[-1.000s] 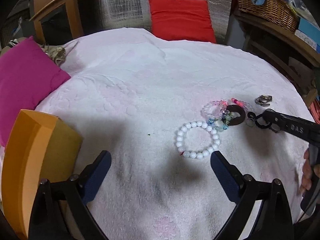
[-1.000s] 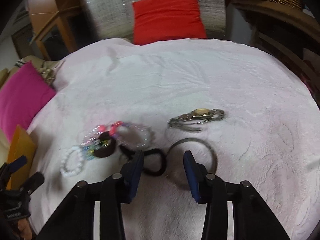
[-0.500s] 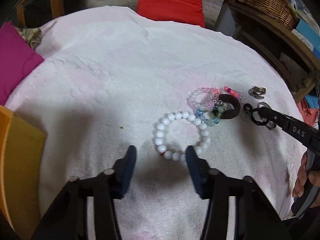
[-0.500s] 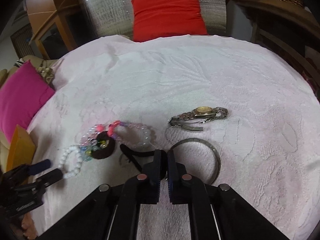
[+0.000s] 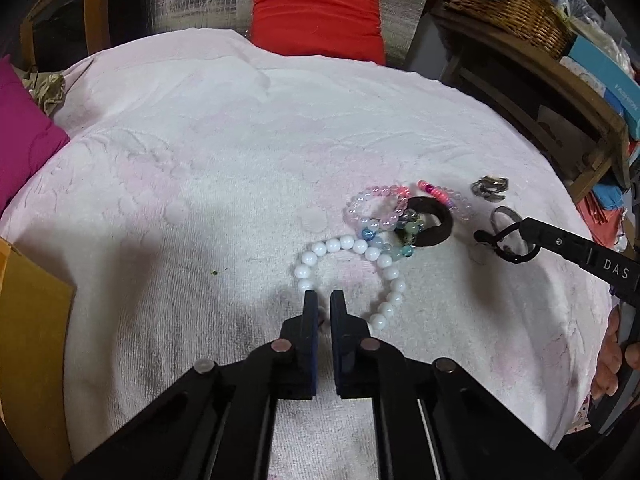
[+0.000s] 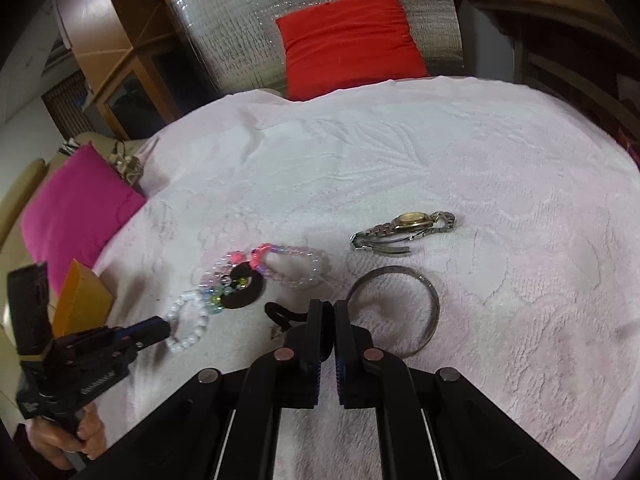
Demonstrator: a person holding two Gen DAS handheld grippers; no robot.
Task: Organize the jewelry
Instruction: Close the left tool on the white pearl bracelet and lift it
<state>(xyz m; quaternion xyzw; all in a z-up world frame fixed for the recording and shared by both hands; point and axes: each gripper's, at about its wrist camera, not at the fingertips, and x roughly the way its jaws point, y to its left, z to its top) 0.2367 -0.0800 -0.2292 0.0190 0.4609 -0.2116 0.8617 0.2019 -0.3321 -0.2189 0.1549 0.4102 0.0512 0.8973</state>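
My left gripper (image 5: 324, 300) is shut on the near side of a white bead bracelet (image 5: 372, 254) that lies on the pink towel (image 5: 224, 168). It also shows in the right wrist view (image 6: 188, 320). My right gripper (image 6: 327, 308) is shut on a black hair tie (image 6: 278, 314), whose loop shows at its tip in the left wrist view (image 5: 506, 246). Pink bead bracelets (image 5: 378, 206) and a dark round ring (image 5: 434, 226) lie tangled just beyond the white one. A silver bangle (image 6: 416, 304) and a wristwatch (image 6: 404, 228) lie to the right.
An orange box (image 5: 28, 340) stands at the left edge. A magenta cushion (image 6: 76, 204) lies at the far left and a red cushion (image 5: 316, 12) at the back. A wicker basket (image 5: 508, 4) sits on a wooden shelf at the right.
My left gripper moved in and closed on the white bead bracelet. My right gripper closed on the black hair tie and has lifted it slightly.
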